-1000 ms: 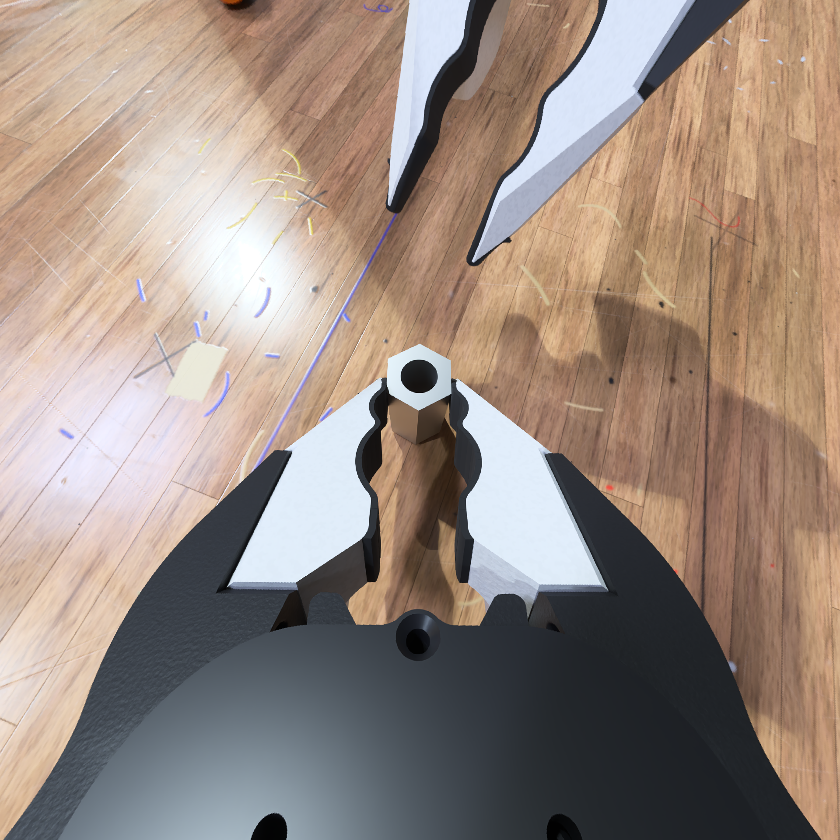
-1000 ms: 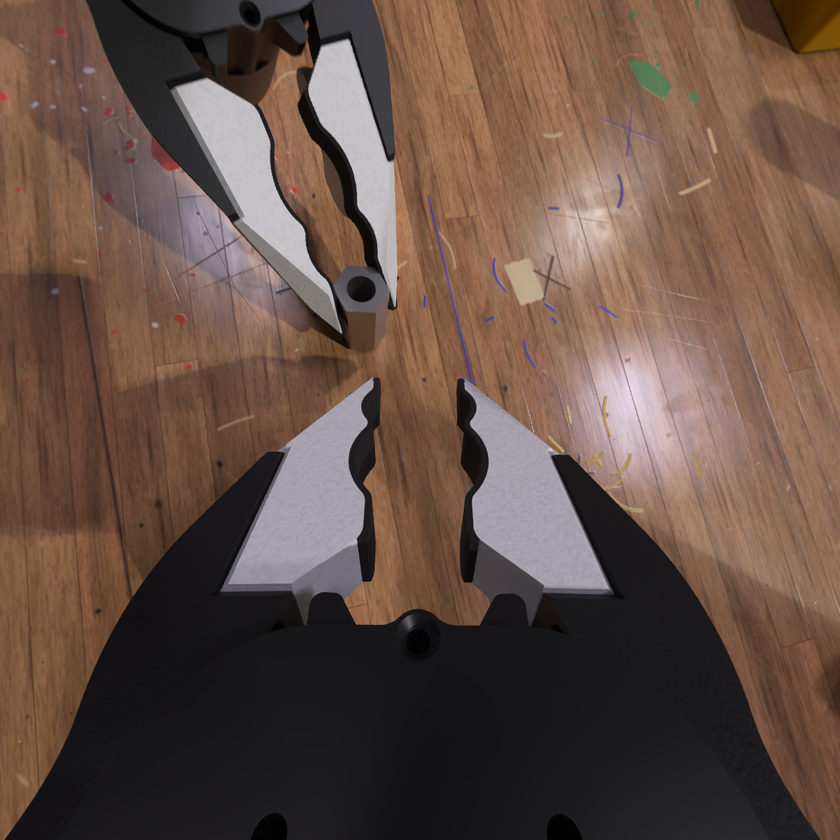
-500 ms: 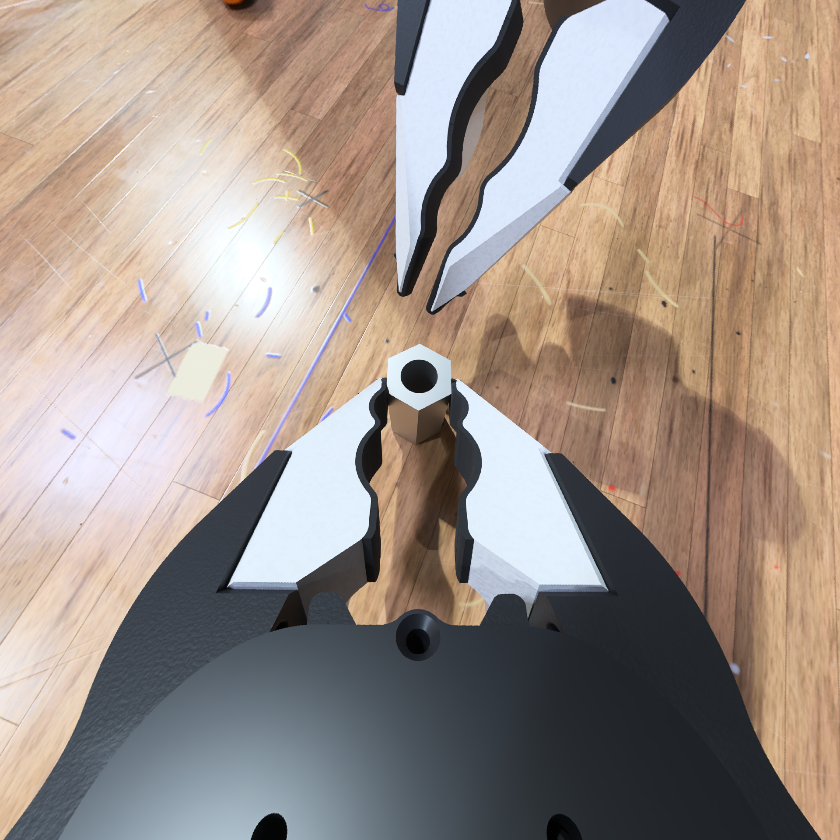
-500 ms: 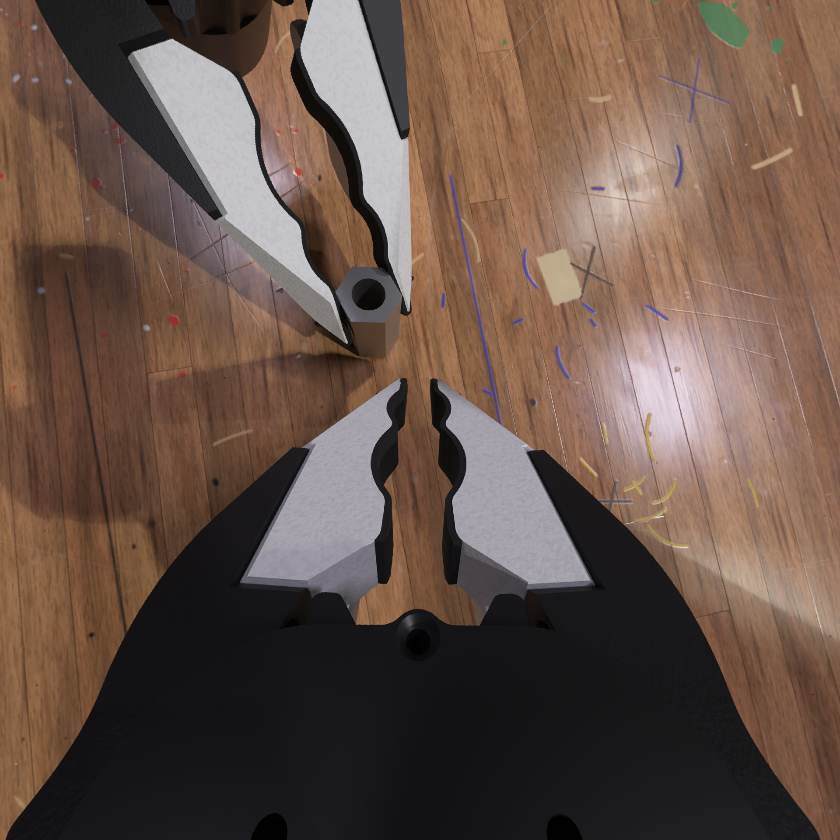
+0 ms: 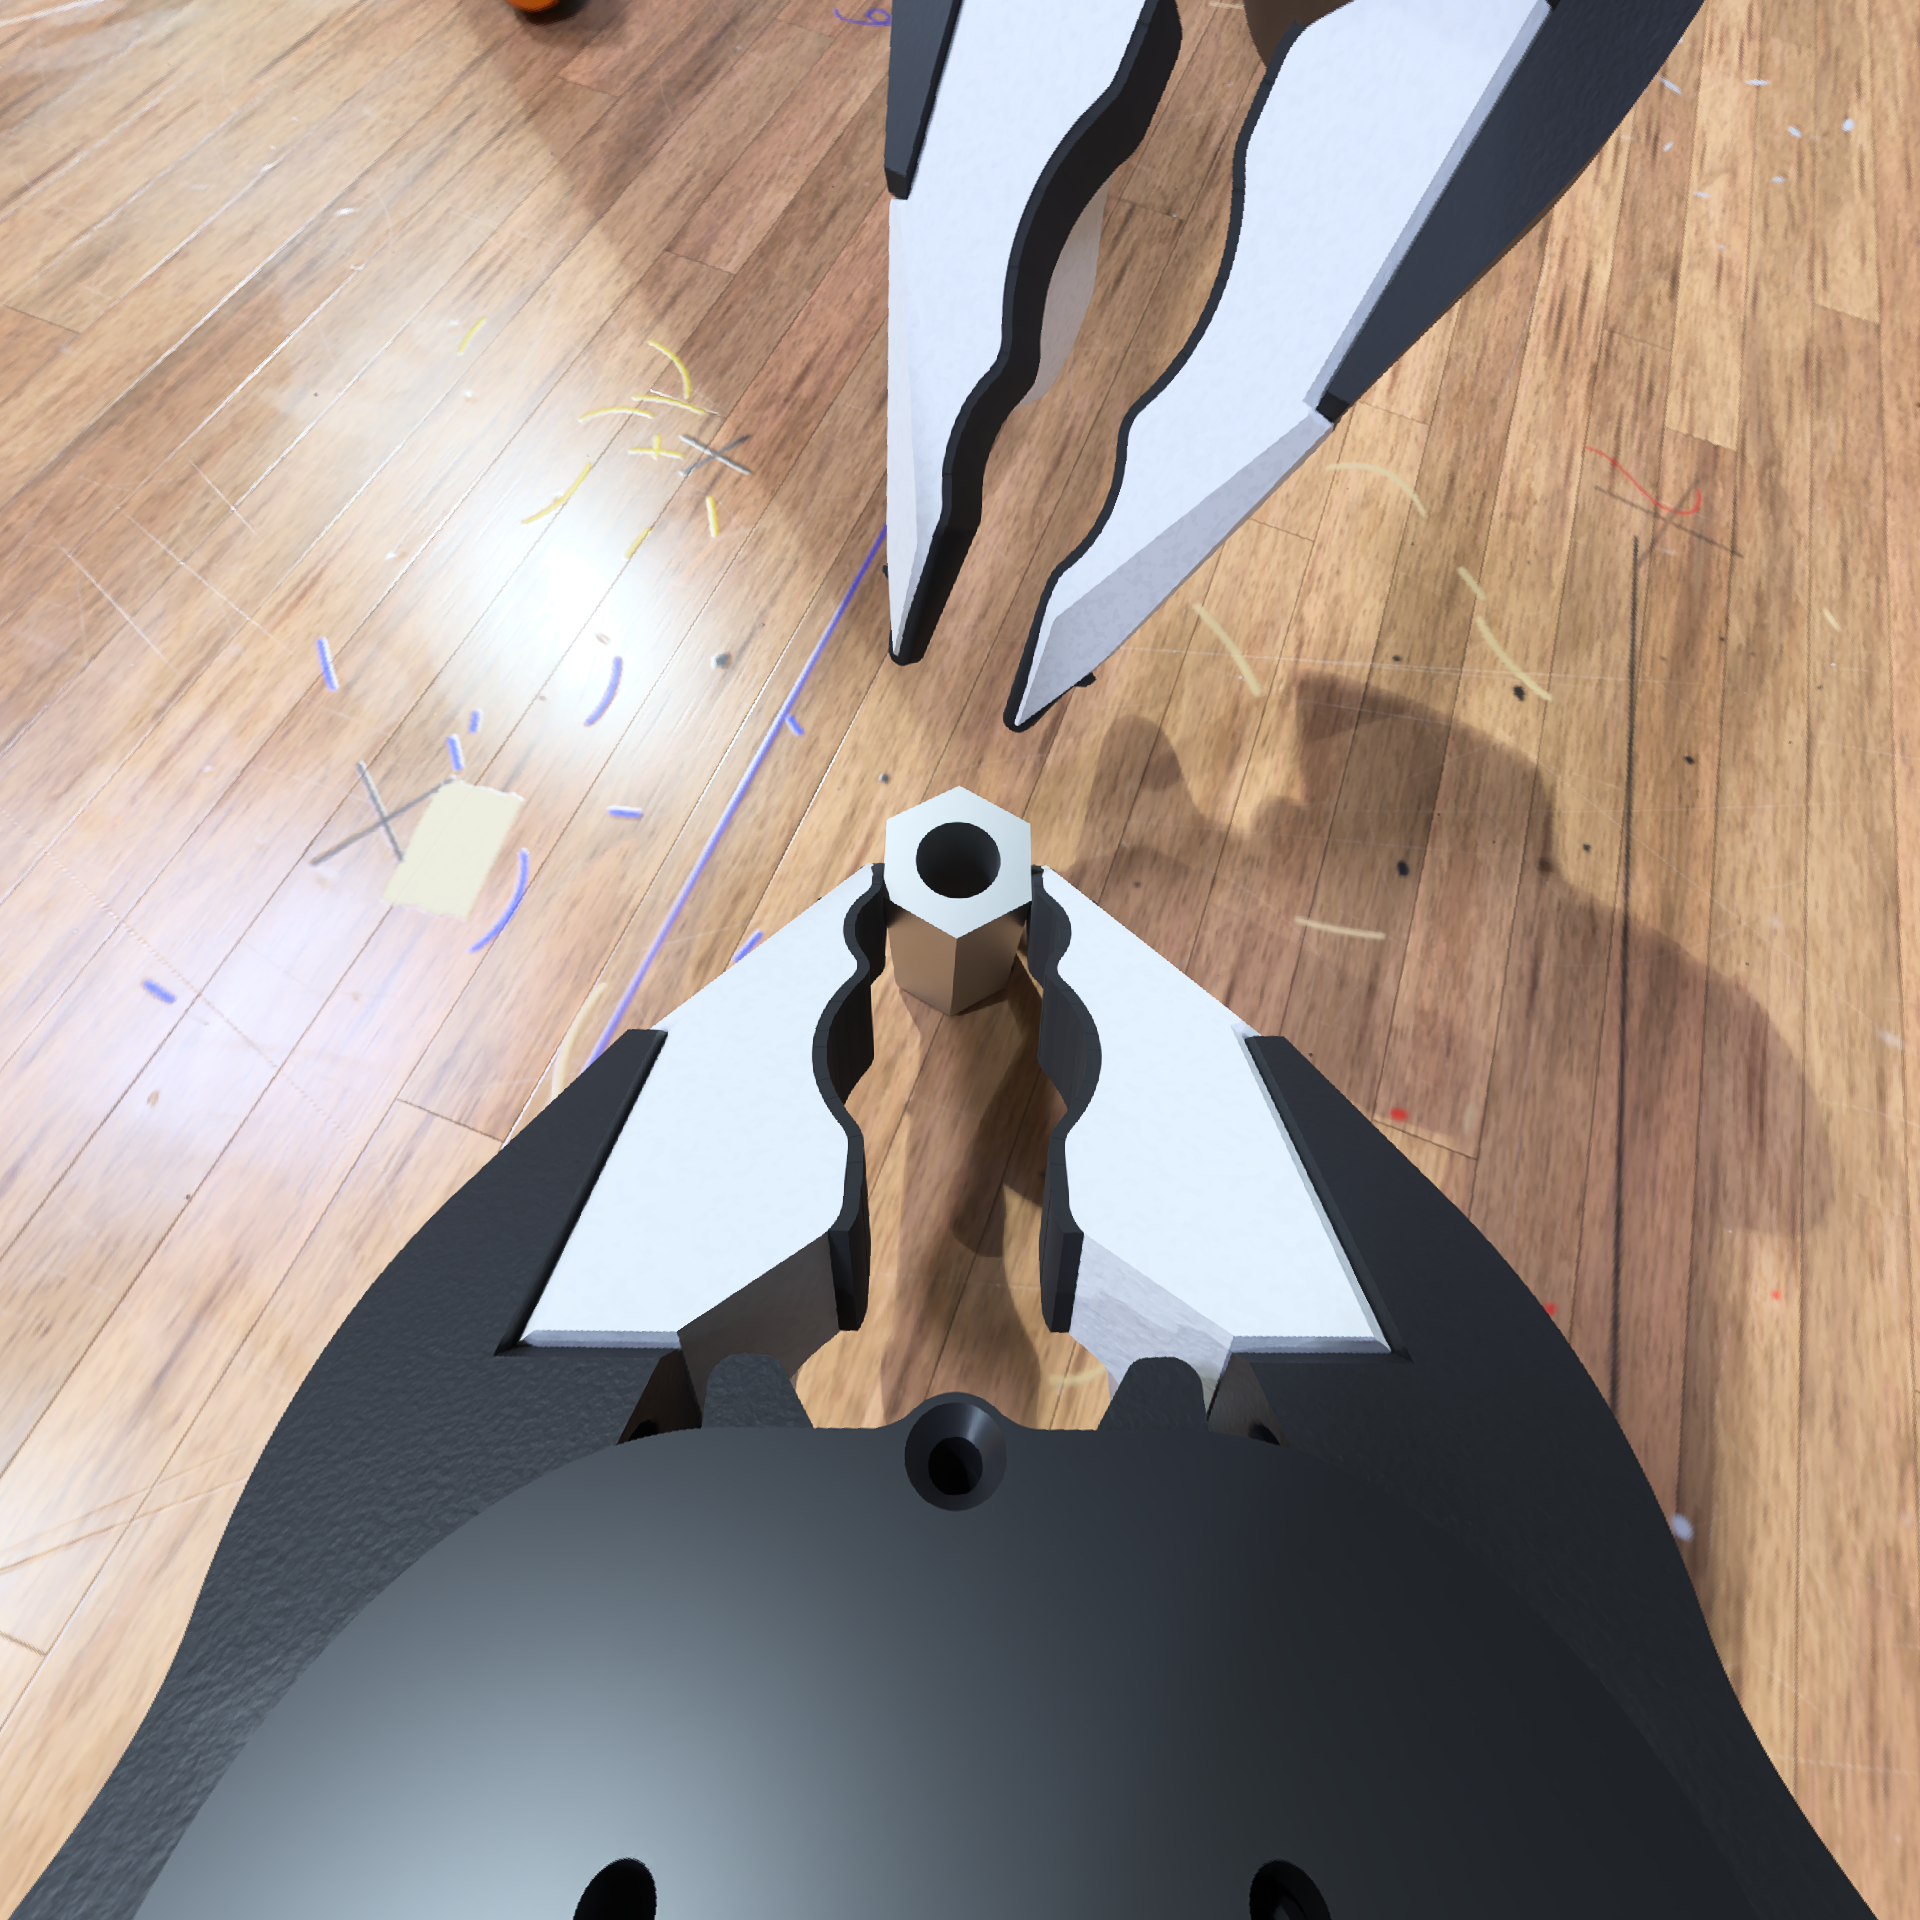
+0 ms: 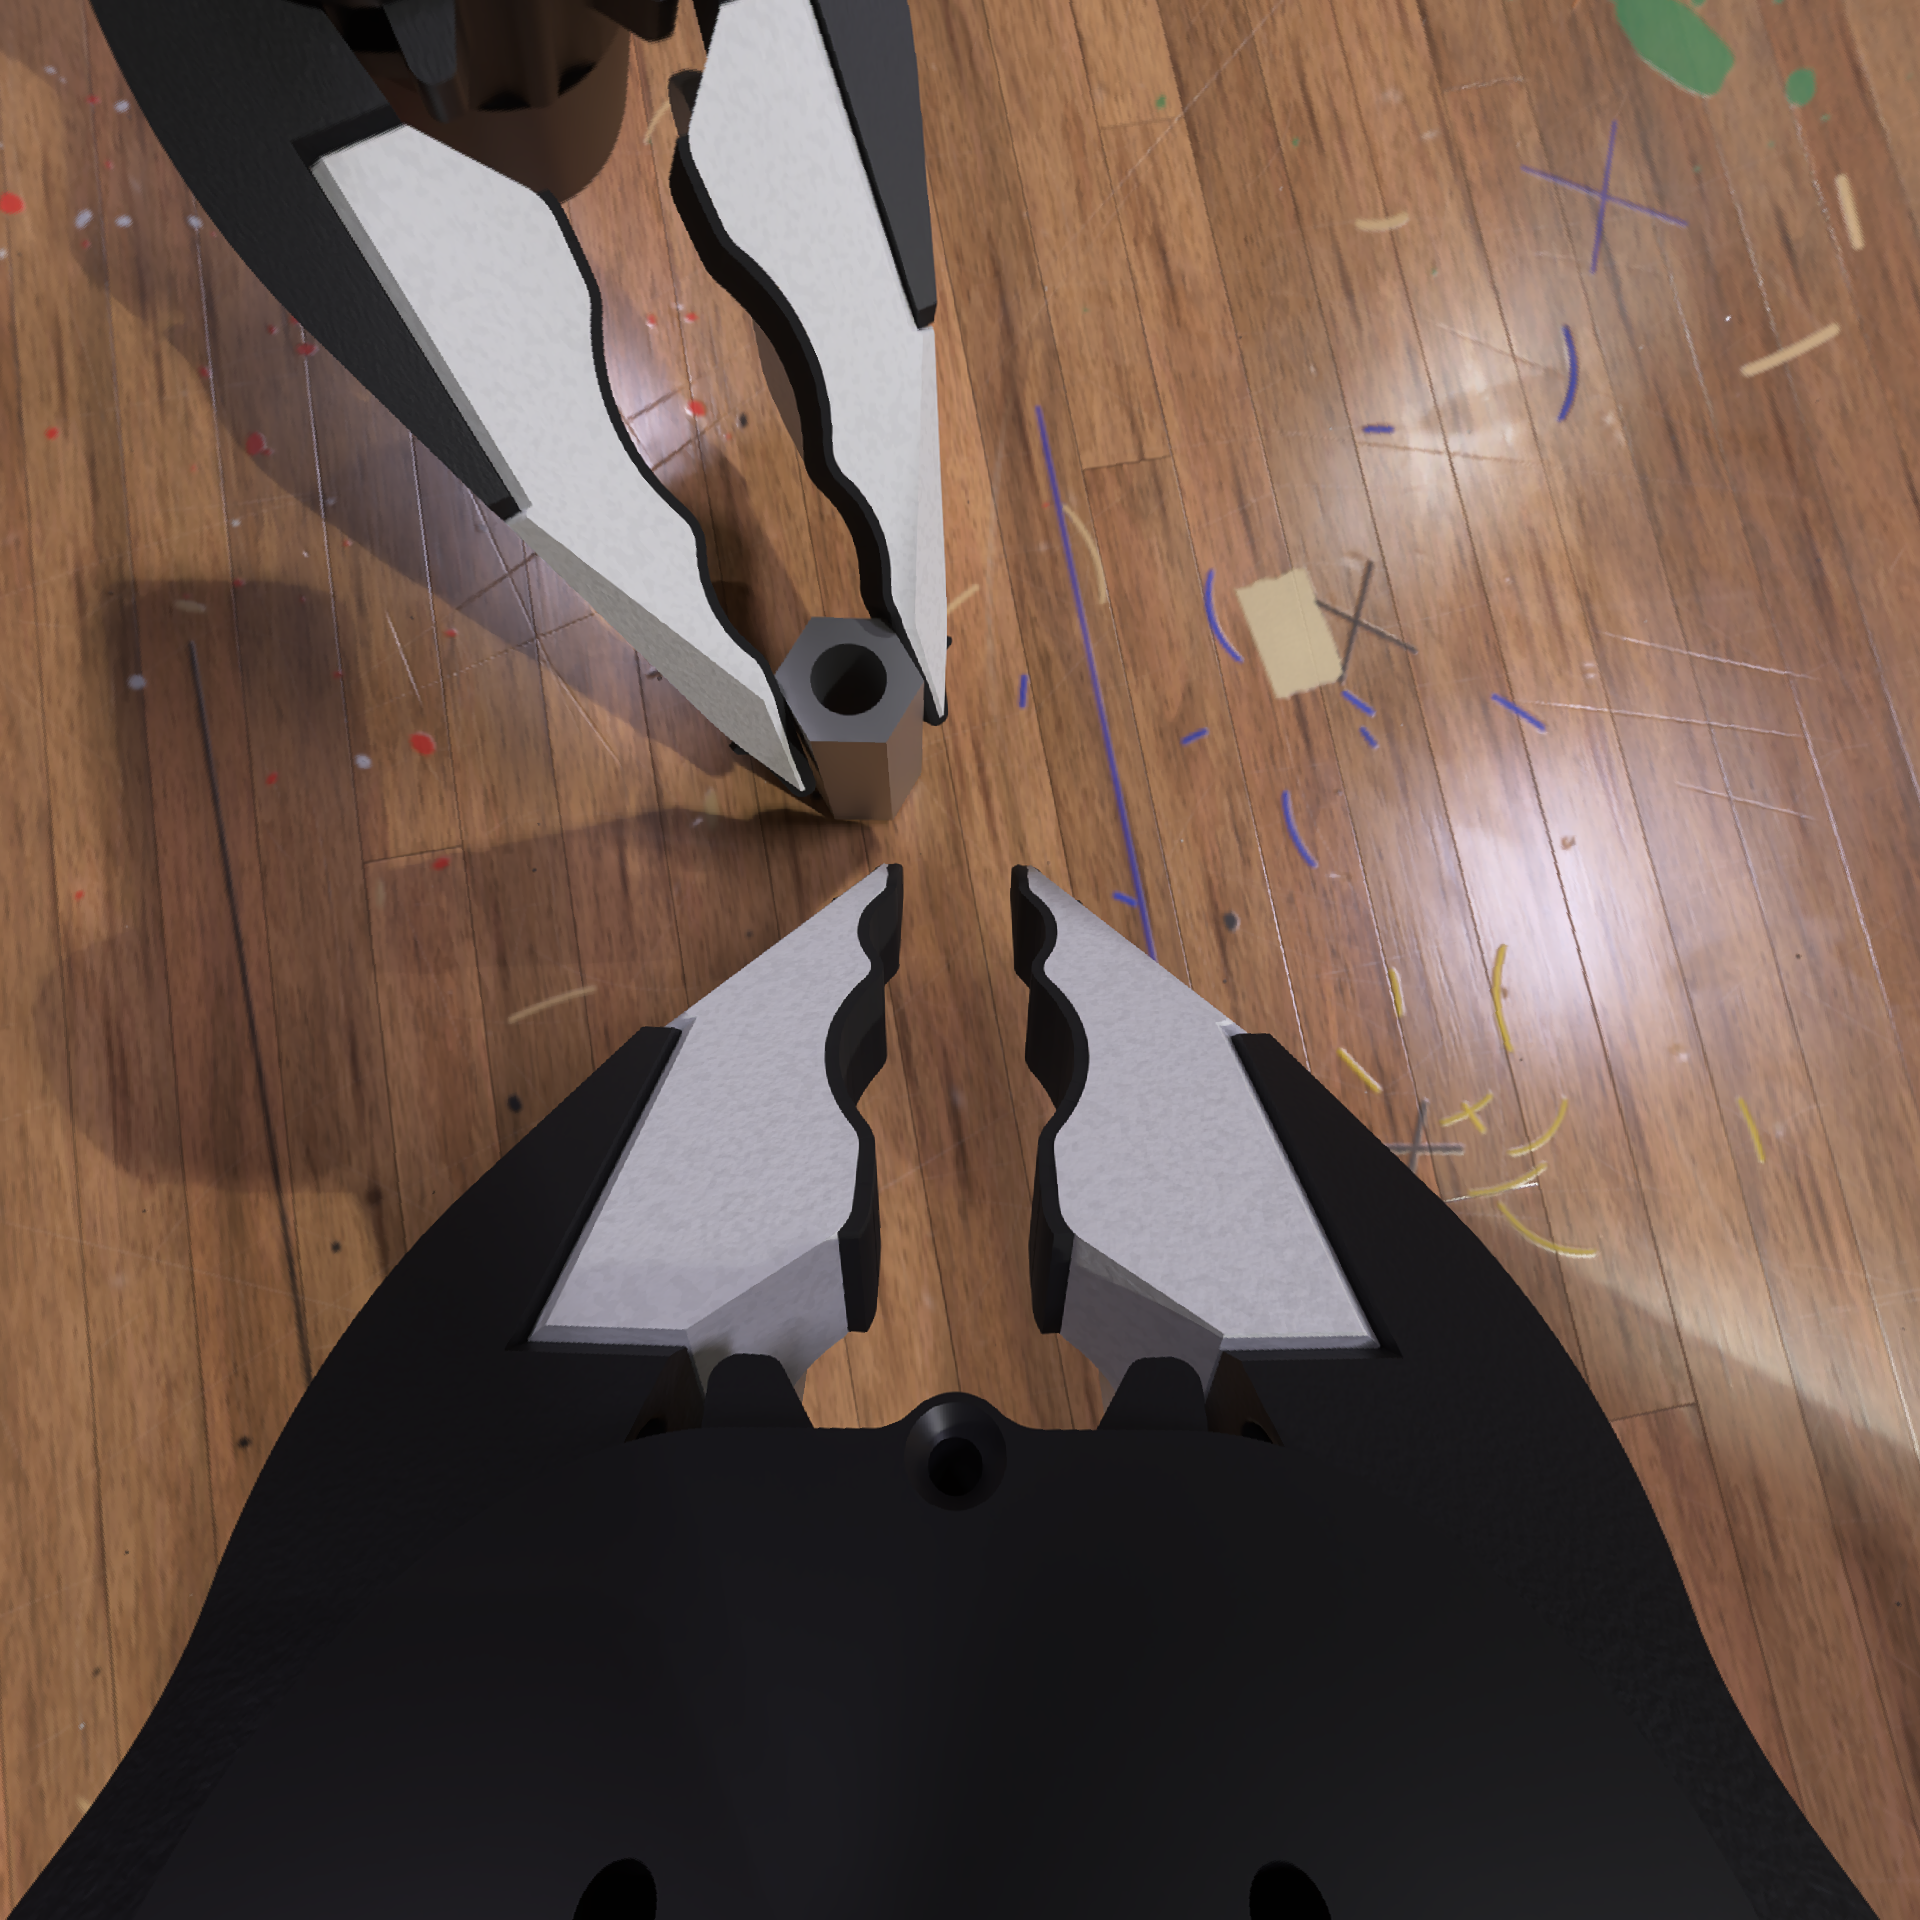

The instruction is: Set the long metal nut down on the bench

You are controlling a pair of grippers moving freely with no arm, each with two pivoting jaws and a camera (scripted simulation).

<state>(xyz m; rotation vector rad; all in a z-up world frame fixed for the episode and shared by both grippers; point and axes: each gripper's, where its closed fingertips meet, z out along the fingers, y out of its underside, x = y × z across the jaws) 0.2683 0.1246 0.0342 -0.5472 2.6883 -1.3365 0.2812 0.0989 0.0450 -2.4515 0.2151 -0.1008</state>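
Since half a second ago the right tool's fingers have spread apart again after nearly meeting, while the left tool keeps its grip unchanged.

Left wrist view: the left tool is clamped on the long metal nut, its two fingertips pressing opposite flats just below the top face. The nut stands upright, bore facing the camera, lower end near the wooden surface; whether it touches cannot be told. Beyond it the right tool points in, tips parted and close to the nut but not touching. A tan tape scrap lies to the left.

Right wrist view: the right tool is open with nothing between its fingers. Just ahead, the left tool grips the nut at its tips. The tape scrap lies to the right, a green paint patch at the far corner.
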